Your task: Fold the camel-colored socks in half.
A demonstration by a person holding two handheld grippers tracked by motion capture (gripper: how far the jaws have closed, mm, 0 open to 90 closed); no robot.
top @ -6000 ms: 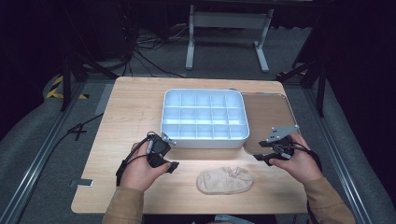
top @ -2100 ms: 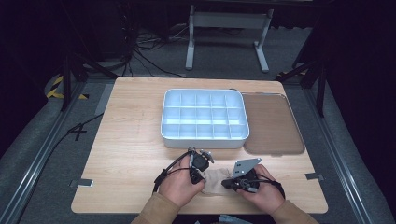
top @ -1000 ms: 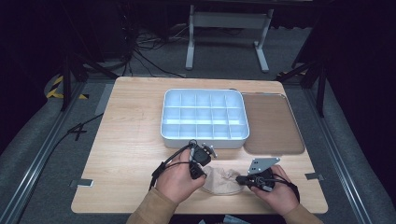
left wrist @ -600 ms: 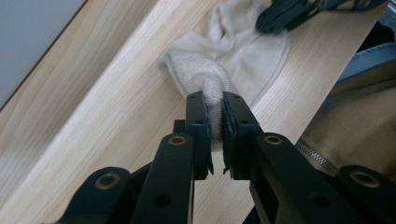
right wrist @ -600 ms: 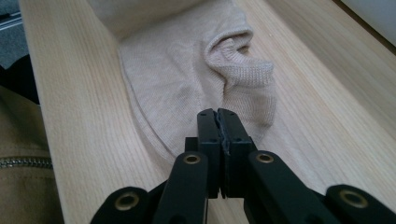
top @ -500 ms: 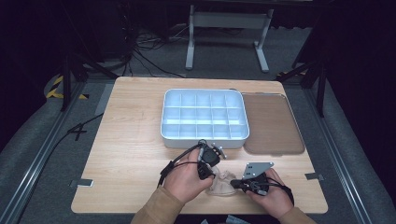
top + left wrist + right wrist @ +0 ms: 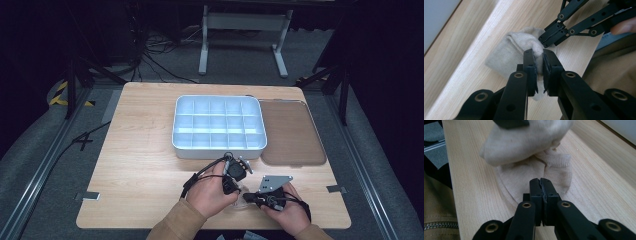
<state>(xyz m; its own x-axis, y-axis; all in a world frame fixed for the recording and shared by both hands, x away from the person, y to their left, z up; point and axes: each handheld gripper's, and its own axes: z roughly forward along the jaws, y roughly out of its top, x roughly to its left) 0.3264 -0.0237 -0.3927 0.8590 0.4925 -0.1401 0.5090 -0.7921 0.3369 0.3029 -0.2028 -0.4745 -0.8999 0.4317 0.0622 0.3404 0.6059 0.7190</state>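
Observation:
A beige sock (image 7: 509,55) lies bunched on the wooden table near its front edge, between my two hands. My left gripper (image 7: 538,61) is shut on a raised fold of the sock. My right gripper (image 7: 541,182) is shut on the flatter layer of the sock (image 7: 554,167), while the lifted part (image 7: 524,142) hangs above it under the left gripper's jaw. From the left gripper view, the right gripper (image 7: 544,41) pinches the sock's far edge. In the high view the left gripper (image 7: 233,188) and right gripper (image 7: 248,198) nearly meet over the sock (image 7: 242,202), which the hands mostly hide.
A white tray (image 7: 218,146) with several compartments stands mid-table, just beyond the hands. A brown lid (image 7: 290,132) lies flat to its right. Bare wood (image 7: 145,165) spreads to the left. The table's front edge runs close behind the hands.
The sock lay flat with the grippers apart at either side. Both hands have since closed in on it, and the left gripper has lifted a fold toward the right gripper.

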